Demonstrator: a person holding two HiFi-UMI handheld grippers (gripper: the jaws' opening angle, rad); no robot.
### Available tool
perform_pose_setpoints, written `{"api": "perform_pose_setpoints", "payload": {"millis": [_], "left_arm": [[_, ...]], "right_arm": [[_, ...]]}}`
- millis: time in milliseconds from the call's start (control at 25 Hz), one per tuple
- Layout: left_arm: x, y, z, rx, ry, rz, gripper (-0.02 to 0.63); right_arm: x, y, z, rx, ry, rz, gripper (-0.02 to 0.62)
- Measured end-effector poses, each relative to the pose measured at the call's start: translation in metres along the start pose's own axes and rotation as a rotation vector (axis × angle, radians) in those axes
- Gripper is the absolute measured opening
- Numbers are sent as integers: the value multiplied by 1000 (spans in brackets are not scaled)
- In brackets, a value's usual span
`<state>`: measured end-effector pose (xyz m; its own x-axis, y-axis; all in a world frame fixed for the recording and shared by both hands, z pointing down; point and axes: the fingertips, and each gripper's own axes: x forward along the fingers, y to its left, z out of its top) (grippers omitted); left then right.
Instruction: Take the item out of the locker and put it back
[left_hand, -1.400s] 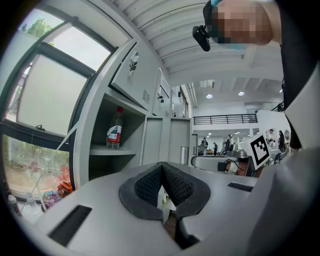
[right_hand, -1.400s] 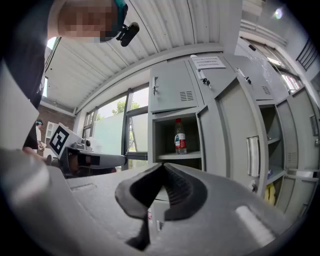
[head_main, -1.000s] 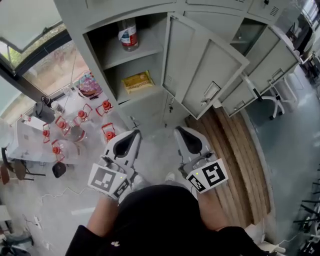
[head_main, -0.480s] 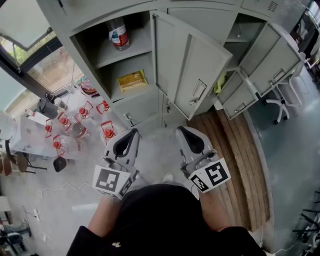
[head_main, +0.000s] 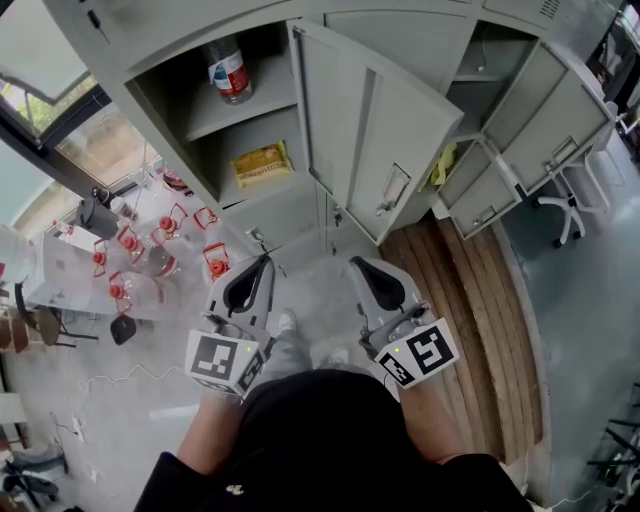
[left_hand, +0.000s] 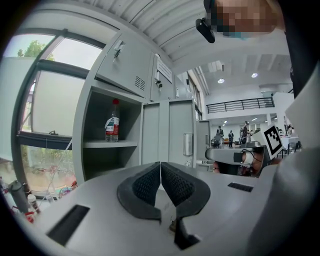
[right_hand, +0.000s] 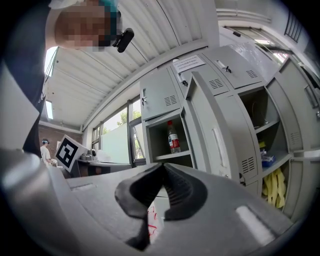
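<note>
The grey locker (head_main: 190, 110) stands open, its door (head_main: 372, 140) swung out to the right. On its upper shelf stands a clear bottle (head_main: 229, 71) with a red and white label, also seen in the left gripper view (left_hand: 112, 123) and the right gripper view (right_hand: 173, 137). A yellow packet (head_main: 260, 163) lies on the shelf below. My left gripper (head_main: 264, 260) and right gripper (head_main: 356, 263) hang side by side low in front of the locker, well short of it. Both are shut with nothing between their pads (left_hand: 150, 182) (right_hand: 182, 187).
Several red canisters (head_main: 215, 262) stand on the floor to the left, by a window. Further lockers (head_main: 520, 110) are open at the right, one holding something yellow (head_main: 445, 165). A strip of wooden flooring (head_main: 455, 290) runs along the right. My shoe (head_main: 285, 322) shows between the grippers.
The head view has drifted, so the locker now sits further up and to the left. A shoe has come into sight between the grippers. Both grippers stay shut and level.
</note>
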<state>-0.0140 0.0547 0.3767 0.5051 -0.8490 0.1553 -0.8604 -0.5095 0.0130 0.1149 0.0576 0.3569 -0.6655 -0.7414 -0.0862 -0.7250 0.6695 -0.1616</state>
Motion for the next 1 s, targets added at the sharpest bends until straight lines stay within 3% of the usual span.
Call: {"api": "perform_pose_setpoints", "payload": {"millis": [440, 600, 760, 1000], "left_arm": [[38, 68, 16, -16, -48, -29, 8], [57, 95, 23, -28, -28, -63, 8], [78, 119, 31, -35, -75, -77, 8], [102, 139, 45, 16, -110, -97, 8]], "right_arm": [[65, -9, 2, -30, 16, -78, -3], [96, -13, 3, -42, 19, -117, -3], [123, -17, 3, -54, 23, -156, -3], [155, -21, 5, -83, 20, -221, -3]]}}
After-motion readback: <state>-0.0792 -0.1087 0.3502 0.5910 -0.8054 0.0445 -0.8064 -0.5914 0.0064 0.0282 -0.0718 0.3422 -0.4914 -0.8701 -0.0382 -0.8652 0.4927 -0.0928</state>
